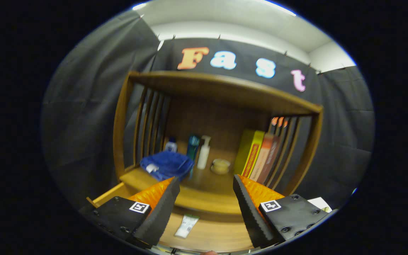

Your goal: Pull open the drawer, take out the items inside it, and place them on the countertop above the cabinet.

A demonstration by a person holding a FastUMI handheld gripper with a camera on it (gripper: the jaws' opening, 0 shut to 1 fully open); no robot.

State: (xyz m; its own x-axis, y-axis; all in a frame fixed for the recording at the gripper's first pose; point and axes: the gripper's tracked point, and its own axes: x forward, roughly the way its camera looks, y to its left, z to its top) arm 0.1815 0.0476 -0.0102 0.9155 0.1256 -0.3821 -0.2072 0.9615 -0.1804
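Note:
The wooden cabinet's drawer (108, 196) stands pulled open below the countertop (204, 200). Inside it lies a small white and green tube (187, 225), flat on the drawer floor between my fingers. My gripper (205, 184) hovers above the drawer, open, with nothing between its fingers. A folded blue cloth (167, 164) rests on the countertop's left part, just beyond the left finger.
On the countertop under the shelf stand a small blue-capped bottle (171, 145), a teal bottle (193, 144), a white pump bottle (204, 153), a round tan jar (221, 165) and several upright books (257, 156). Wooden slats close both sides. A white card (320, 203) lies at the right.

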